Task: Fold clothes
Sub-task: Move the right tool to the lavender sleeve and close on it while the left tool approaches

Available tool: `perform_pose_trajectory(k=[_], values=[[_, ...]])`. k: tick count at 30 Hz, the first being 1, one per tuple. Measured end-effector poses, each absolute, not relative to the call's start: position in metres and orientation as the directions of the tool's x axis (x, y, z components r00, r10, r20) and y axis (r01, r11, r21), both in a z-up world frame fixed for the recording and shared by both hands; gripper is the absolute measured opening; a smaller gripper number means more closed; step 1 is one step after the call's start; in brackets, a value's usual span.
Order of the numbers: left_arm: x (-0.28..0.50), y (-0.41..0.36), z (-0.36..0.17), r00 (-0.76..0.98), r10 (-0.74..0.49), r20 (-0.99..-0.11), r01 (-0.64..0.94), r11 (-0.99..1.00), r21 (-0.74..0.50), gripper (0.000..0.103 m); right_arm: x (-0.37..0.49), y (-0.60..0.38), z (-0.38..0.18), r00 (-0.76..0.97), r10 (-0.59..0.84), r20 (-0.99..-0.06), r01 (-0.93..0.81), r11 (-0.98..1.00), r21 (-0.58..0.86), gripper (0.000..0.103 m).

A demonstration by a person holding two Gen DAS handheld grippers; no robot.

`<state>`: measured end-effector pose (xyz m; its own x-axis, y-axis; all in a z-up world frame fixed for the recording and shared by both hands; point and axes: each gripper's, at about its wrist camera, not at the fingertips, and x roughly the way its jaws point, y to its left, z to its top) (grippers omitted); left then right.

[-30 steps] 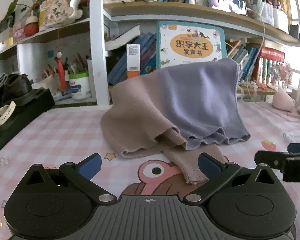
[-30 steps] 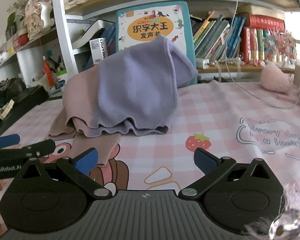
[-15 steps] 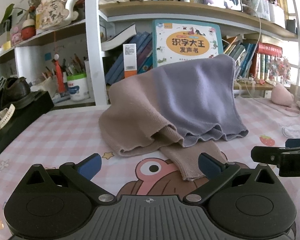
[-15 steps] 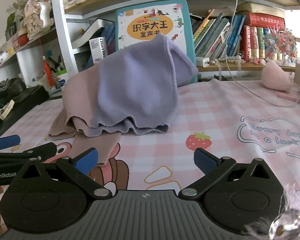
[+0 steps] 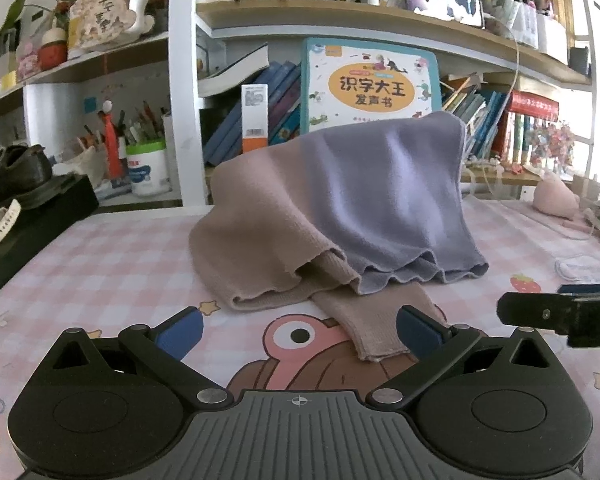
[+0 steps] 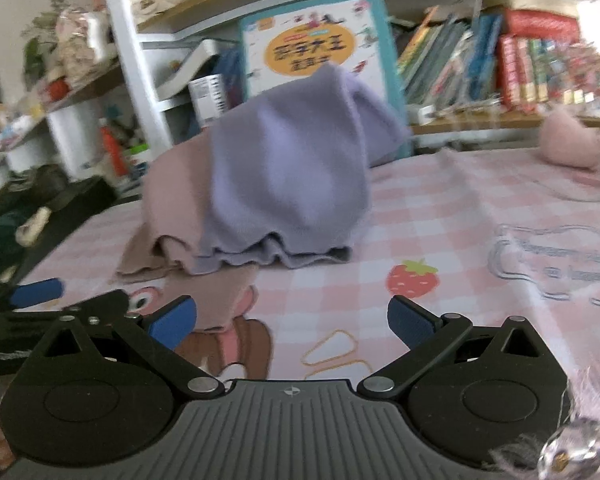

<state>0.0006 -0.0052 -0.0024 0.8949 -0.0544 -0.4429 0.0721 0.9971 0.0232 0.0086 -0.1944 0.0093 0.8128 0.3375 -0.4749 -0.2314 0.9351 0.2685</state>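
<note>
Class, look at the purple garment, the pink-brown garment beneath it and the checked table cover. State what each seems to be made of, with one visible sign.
Purple garment: soft, matte fine knit, probably; wavy ribbed hem.
Pink-brown garment: similar ribbed knit; fine vertical ribs, matte.
Table cover: smooth printed sheet, perhaps vinyl or coated cloth; flat, cartoon prints.

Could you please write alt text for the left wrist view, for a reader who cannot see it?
A pink knit garment and a lavender one lie heaped on a pink checked tablecloth, just beyond the open left hand-held gripper, which holds nothing. The right hand-held gripper's finger enters at the right edge; crowded bookshelves stand behind.
</note>
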Motion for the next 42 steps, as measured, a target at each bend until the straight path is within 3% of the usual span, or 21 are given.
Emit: perform_pose_trajectory(k=[11,19,26,27,28,30,37,42], values=[[-0.002,-0.013,-0.002,0.899,-0.036,-0.436,0.083,0.993,0.089,0.103,0.075,-0.235,0.027,0.752,0.438,-0.493,-0.258,0.883,0.392,0.097],[0.001,-0.012,-0.001,0.893,-0.019,-0.450,0.066,0.994,0.089,0.103,0.131,-0.238,0.022,0.715,0.461,-0.526,-0.274,0.876,0.396,0.072],[0.000,-0.014,0.005,0.902,-0.021,-0.431,0.074,0.991,0.107,0.103,0.169,-0.226,0.018,0.707,0.479,-0.520,-0.296,0.869,0.397,0.062],[-0.001,-0.016,0.005,0.904,-0.028,-0.426,0.084,0.990,0.113,0.103,0.174,-0.224,0.017,0.705,0.482,-0.521,-0.295,0.867,0.403,0.051],[-0.002,-0.018,0.006,0.907,-0.035,-0.421,0.093,0.988,0.120,0.103,0.177,-0.223,0.015,0.692,0.497,-0.523,-0.294,0.856,0.425,0.029],[-0.005,-0.021,0.007,0.911,-0.049,-0.410,0.113,0.985,0.132,0.103,0.176,-0.220,0.014,0.651,0.552,-0.521,-0.315,0.821,0.476,0.006],[-0.012,-0.033,0.010,0.922,-0.101,-0.374,0.178,0.968,0.177,0.103,0.112,-0.193,0.039,0.481,0.785,-0.391,-0.505,0.612,0.609,0.002],[-0.019,-0.049,0.012,0.931,-0.131,-0.341,0.220,0.946,0.237,0.103,0.078,-0.184,0.064,0.550,0.741,-0.386,-0.557,0.670,0.492,0.003]])
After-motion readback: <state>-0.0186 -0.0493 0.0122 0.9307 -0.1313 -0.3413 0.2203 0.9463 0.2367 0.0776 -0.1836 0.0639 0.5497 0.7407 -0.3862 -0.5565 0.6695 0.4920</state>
